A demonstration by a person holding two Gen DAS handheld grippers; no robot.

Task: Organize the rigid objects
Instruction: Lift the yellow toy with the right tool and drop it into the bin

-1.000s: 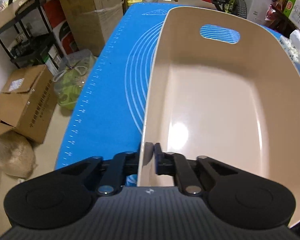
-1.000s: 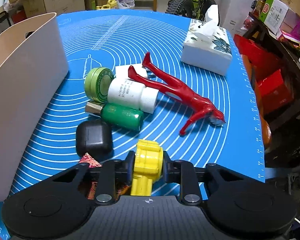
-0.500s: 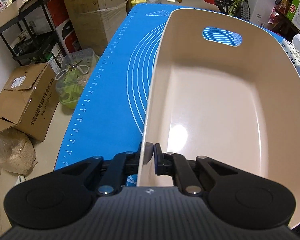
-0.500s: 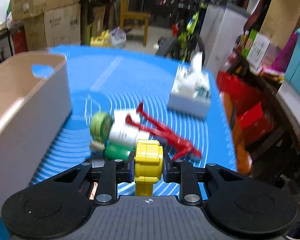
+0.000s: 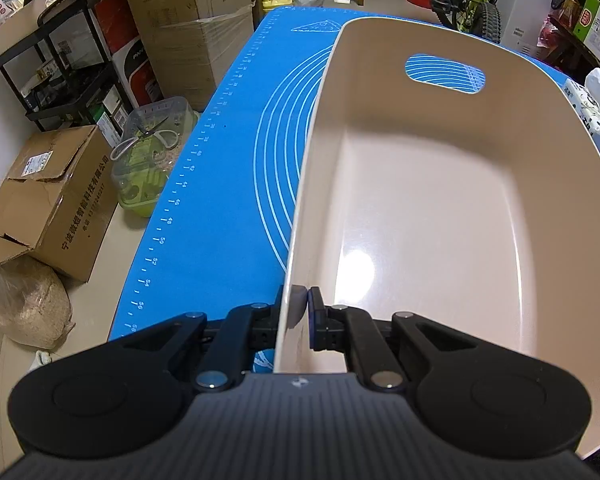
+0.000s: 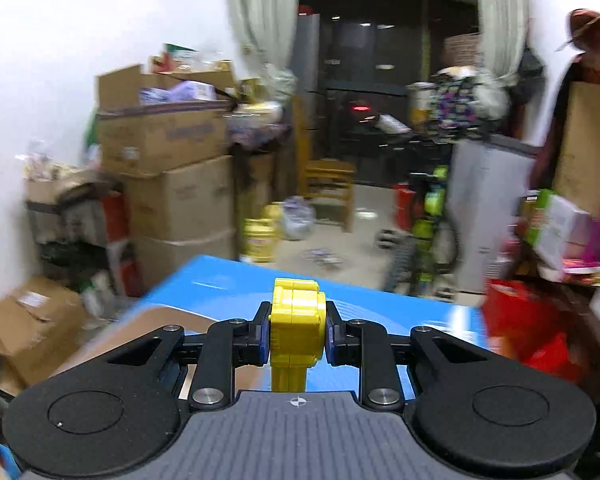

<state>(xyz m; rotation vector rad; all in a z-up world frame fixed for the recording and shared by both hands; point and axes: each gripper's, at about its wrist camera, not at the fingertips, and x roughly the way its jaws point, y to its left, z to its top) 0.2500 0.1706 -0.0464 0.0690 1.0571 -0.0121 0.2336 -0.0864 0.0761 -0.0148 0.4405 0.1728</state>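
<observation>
A beige plastic bin (image 5: 440,208) with a handle slot in its far wall stands on the blue mat (image 5: 236,152), and nothing lies inside it. My left gripper (image 5: 300,312) is shut on the bin's near left rim, one pad on each side of the wall. In the right wrist view my right gripper (image 6: 298,330) is shut on a yellow block toy (image 6: 298,328) and holds it high above the mat (image 6: 380,304), pointing across the room. A corner of the bin (image 6: 156,324) shows at lower left there. The other table objects are out of sight.
A tissue box (image 5: 596,116) sits just right of the bin. On the floor to the left lie a cardboard box (image 5: 48,200), a clear tub with scissors (image 5: 148,160) and a sack (image 5: 24,304). Stacked cartons (image 6: 172,184), a wooden chair (image 6: 332,188) and red bags (image 6: 528,320) crowd the room.
My right gripper has risen with the yellow toy and tipped up, so the bottles, tin and red figure dropped out of its view. The left gripper kept its grip on the rim.
</observation>
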